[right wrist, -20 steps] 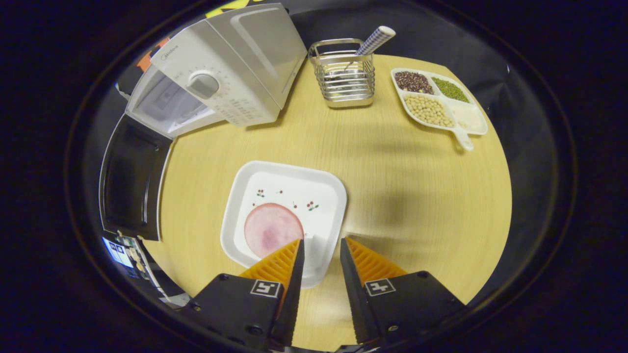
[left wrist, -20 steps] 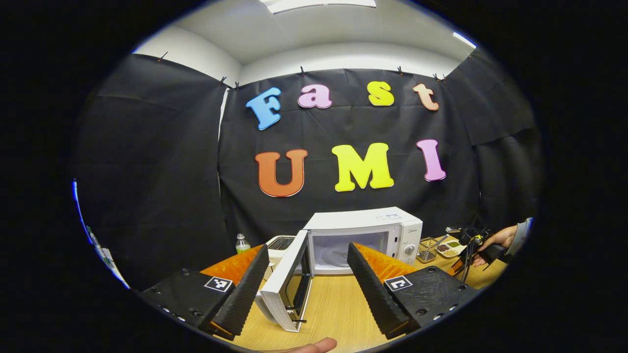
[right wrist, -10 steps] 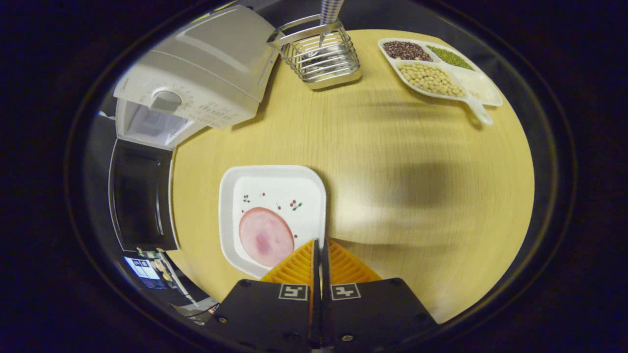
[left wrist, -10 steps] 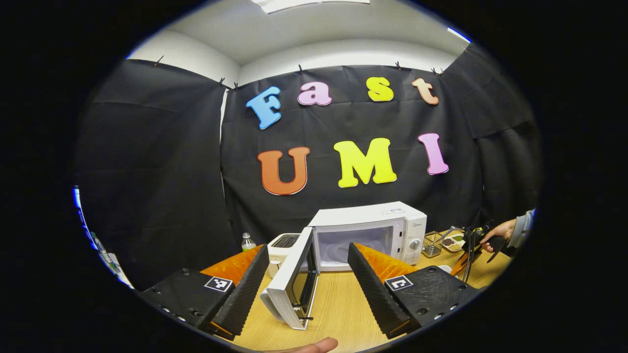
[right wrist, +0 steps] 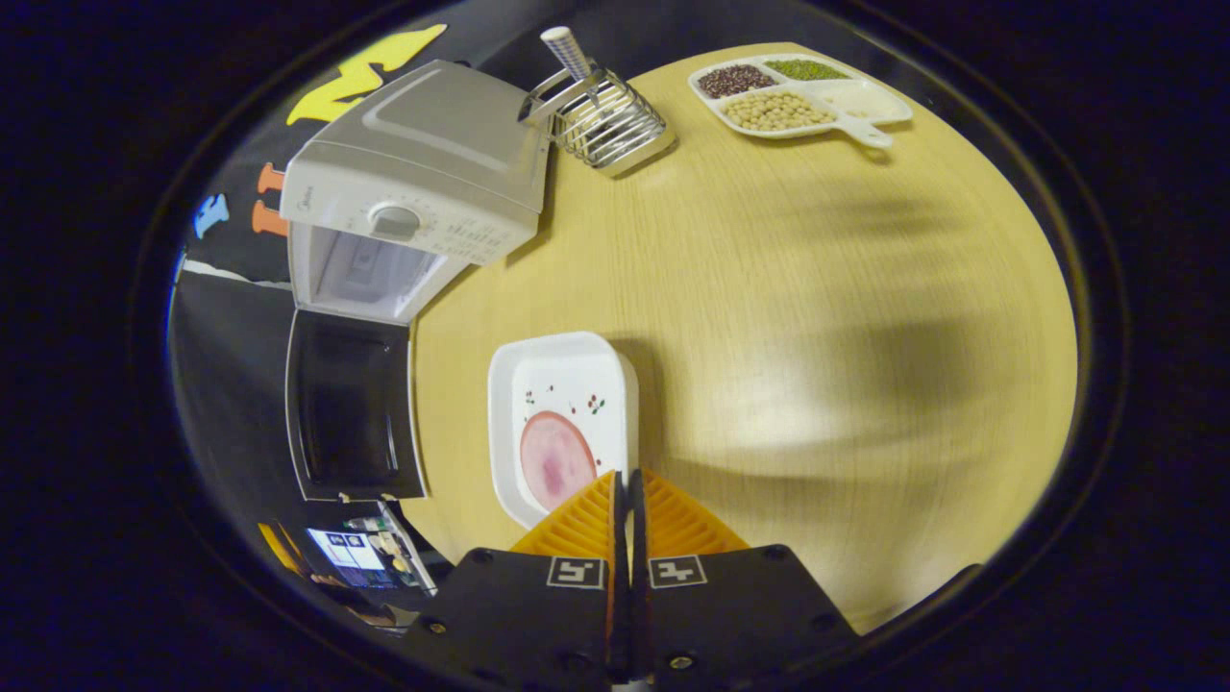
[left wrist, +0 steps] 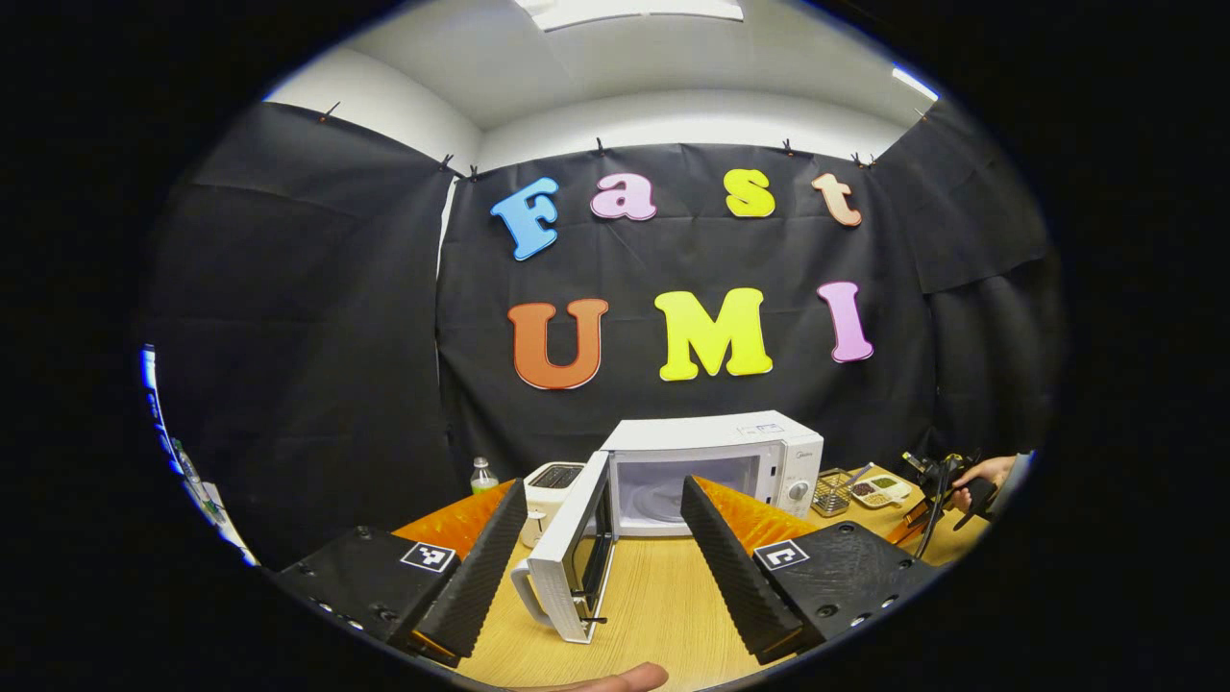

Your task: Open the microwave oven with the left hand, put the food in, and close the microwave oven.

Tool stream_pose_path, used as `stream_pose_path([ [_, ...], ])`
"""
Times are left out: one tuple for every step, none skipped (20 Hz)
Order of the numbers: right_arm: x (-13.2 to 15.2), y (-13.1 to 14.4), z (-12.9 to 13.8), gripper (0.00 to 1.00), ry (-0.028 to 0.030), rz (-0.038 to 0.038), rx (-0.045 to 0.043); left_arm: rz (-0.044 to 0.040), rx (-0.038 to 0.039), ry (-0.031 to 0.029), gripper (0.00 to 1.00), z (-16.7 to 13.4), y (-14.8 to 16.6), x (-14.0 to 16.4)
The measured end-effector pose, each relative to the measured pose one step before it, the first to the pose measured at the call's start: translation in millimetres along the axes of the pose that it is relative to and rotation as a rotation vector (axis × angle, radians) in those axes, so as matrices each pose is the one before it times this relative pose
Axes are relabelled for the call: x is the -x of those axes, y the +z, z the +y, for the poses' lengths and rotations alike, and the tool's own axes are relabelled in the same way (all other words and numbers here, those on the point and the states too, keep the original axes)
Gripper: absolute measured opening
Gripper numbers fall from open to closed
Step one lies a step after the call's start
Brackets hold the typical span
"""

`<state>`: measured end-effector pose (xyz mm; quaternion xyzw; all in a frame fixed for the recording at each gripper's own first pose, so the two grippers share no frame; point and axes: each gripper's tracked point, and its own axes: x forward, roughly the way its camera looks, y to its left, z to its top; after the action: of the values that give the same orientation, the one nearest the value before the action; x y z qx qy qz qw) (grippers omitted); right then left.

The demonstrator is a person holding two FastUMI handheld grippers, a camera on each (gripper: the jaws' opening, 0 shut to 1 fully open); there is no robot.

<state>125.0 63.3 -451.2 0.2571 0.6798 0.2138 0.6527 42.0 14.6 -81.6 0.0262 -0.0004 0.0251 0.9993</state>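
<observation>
The white microwave (left wrist: 716, 452) stands on the wooden table with its door (left wrist: 577, 562) swung wide and its cavity (left wrist: 673, 485) bare. My left gripper (left wrist: 603, 488) hovers open in front of it, holding nothing. In the right gripper view, a square white plate (right wrist: 577, 384) carries a pink round slice of food (right wrist: 555, 459). My right gripper (right wrist: 625, 478) is shut on the plate's near rim, and the plate looks raised above the table, casting a shadow. The microwave (right wrist: 423, 173) and its dark door (right wrist: 351, 418) lie to the plate's left. A hand (left wrist: 980, 473) holds the right gripper (left wrist: 942, 481) far off.
A wire basket (right wrist: 605, 125) with a checked handle in it stands beside the microwave. A divided dish of beans (right wrist: 798, 91) sits at the table's far edge. A toaster (left wrist: 553, 481) and a small bottle (left wrist: 479, 475) stand left of the microwave.
My right gripper closed on the plate's rim and has since carried it a little, the view turning toward the microwave. My left gripper stayed open and nearly still.
</observation>
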Motion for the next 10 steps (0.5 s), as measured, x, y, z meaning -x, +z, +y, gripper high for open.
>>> stream_pose_path([
  [2.80, -4.23, 5.95, 0.04, 0.01171, -0.01131, -0.00169, -0.00067, -0.00227, -0.00943, 0.96, -1.39, -1.23, 2.68],
  [2.47, -4.92, 6.13, 0.04, 0.00840, -0.01002, 0.00137, -0.00150, -0.00266, -0.00633, 0.96, -0.22, -1.13, 0.43],
  [-0.10, -4.45, 8.36, 0.04, 0.00467, -0.00873, -0.00469, -0.00384, -0.00174, -0.00255, 0.97, 0.94, -0.07, 0.52],
  [-0.07, -4.64, 10.23, 0.04, 0.01008, -0.00955, -0.00839, -0.00280, 0.00023, 0.00006, 0.97, 3.04, -0.98, 0.33],
  [-3.07, -3.47, 13.28, 0.04, 0.01427, -0.00919, -0.00336, 0.00166, 0.00266, 0.00130, 0.97, 2.80, -2.63, 0.50],
  [-5.17, -4.26, 14.38, 0.04, 0.01946, -0.00907, -0.00998, 0.00531, 0.00584, 0.00310, 0.97, 3.86, -2.50, -0.48],
  [-6.53, -2.14, 14.40, 0.04, 0.01780, -0.00594, -0.00567, 0.00669, 0.00694, 0.00209, 0.97, 4.10, -3.42, 0.34],
  [-6.23, -2.63, 15.92, 0.04, 0.02157, -0.01365, -0.00542, 0.00604, 0.00628, 0.00246, 0.97, 4.61, -1.65, 0.07],
  [-8.93, -0.96, 13.53, 0.04, 0.01498, -0.01132, -0.00066, 0.00338, 0.00573, 0.00329, 0.96, 5.45, -2.03, -1.47],
  [-7.41, -2.09, 13.11, 0.04, 0.01157, -0.01122, -0.01567, 0.00313, 0.00447, 0.00701, 0.96, 6.16, -1.20, -0.74],
])
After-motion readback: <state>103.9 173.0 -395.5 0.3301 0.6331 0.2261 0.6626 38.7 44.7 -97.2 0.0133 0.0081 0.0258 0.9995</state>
